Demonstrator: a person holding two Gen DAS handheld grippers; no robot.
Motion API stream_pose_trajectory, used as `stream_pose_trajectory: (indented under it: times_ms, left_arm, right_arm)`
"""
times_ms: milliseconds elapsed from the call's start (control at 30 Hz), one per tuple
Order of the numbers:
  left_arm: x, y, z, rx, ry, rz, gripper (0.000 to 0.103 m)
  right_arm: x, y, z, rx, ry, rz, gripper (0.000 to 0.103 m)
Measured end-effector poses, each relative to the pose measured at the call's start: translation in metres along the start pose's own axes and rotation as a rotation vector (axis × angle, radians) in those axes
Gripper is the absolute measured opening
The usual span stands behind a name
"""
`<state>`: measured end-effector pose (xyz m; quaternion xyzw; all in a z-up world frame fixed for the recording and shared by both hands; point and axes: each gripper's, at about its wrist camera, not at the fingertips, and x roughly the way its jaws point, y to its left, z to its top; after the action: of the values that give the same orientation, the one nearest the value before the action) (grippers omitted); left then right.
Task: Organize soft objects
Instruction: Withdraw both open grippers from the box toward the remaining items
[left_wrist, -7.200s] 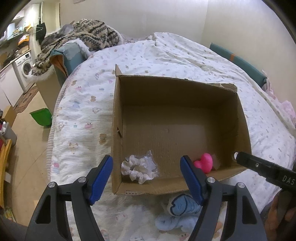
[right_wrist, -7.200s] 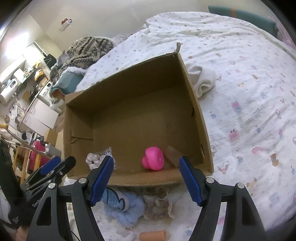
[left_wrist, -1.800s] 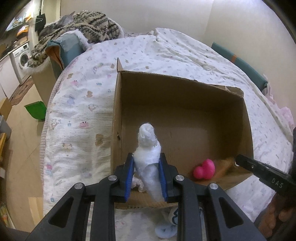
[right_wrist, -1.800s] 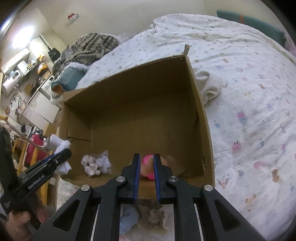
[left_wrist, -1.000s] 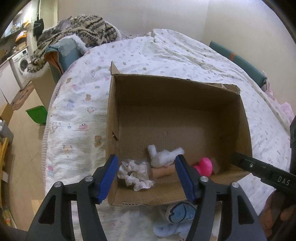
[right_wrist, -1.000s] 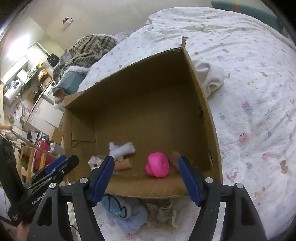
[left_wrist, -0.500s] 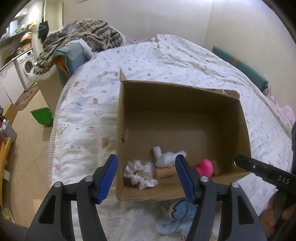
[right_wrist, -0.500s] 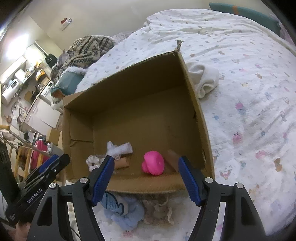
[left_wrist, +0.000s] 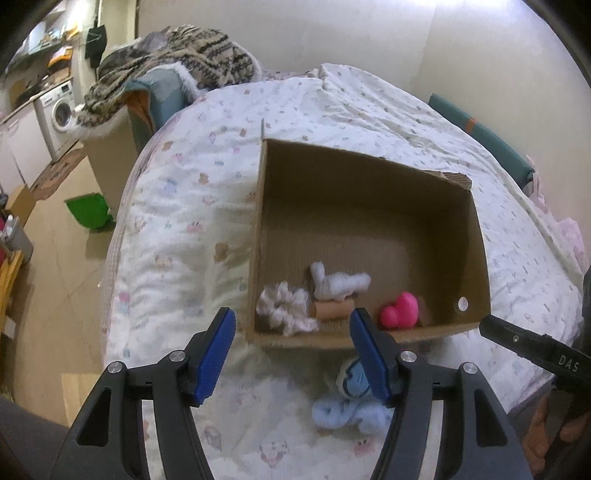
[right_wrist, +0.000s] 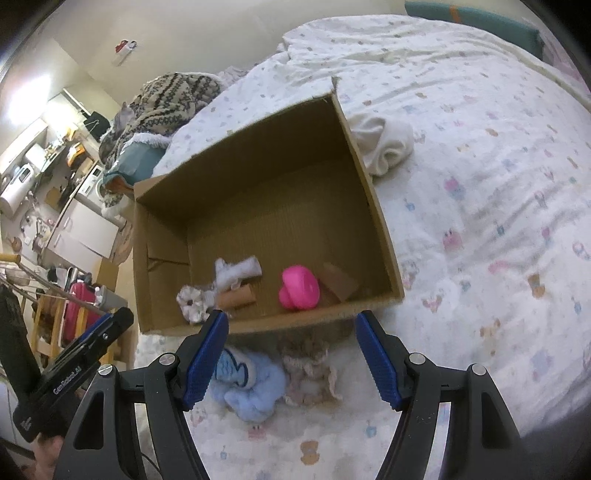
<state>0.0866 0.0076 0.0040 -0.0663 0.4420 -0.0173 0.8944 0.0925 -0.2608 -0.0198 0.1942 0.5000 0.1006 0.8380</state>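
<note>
Nearest the cameras, the left gripper (left_wrist: 291, 349) and the right gripper (right_wrist: 291, 354) are both held wide apart with nothing between their blue pads. A moment ago each was clamped on an item over the box; both items have since been released and the grippers drawn back toward the near edge of the bed.

Just beyond the pads, two soft things are left outside on the printed white bedspread (right_wrist: 480, 206): a fluffy light-blue plush toy (right_wrist: 245, 386) and, touching it on its right, a crumpled beige knitted piece (right_wrist: 310, 369). Both lie close against the near wall of the open brown cardboard box (right_wrist: 373, 206).

Inside the box, along that near wall, a white ruffled scrunchie (left_wrist: 284, 308), a white cotton wad (left_wrist: 338, 284) resting partly on a tan cylindrical roll (left_wrist: 332, 308), and a bright pink rounded squishy toy (left_wrist: 400, 310) are seen. The wad and the roll are the newly added pieces.

Farther off, a cream cloth bundle (right_wrist: 382, 144) lies against the outside of the box's right wall.

The task is judged partly done: the blue plush and the knitted piece seem the likely next pick-ups, each under one open gripper.
</note>
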Motion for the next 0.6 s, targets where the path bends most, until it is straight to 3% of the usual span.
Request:
stream_pose_trajectory:
  times_ms: [200, 400, 467, 600]
  left_arm:
    - [0.002, -0.001, -0.014, 0.005, 0.048, -0.001, 0.063]
    - [0.015, -0.007, -0.029, 0.0, 0.137, -0.049, 0.064]
    - [0.021, -0.013, -0.034, 0.017, 0.168, -0.068, 0.071]
    - [0.039, -0.027, -0.045, 0.037, 0.254, -0.136, 0.073]
  right_arm:
    - [-0.001, -0.003, -0.017, 0.016, 0.032, -0.024, 0.076]
    - [-0.007, -0.006, -0.028, 0.054, 0.033, -0.027, 0.076]
    - [-0.006, -0.007, -0.029, 0.065, 0.035, -0.029, 0.076]
    - [0.001, -0.013, -0.027, 0.098, 0.05, -0.05, 0.076]
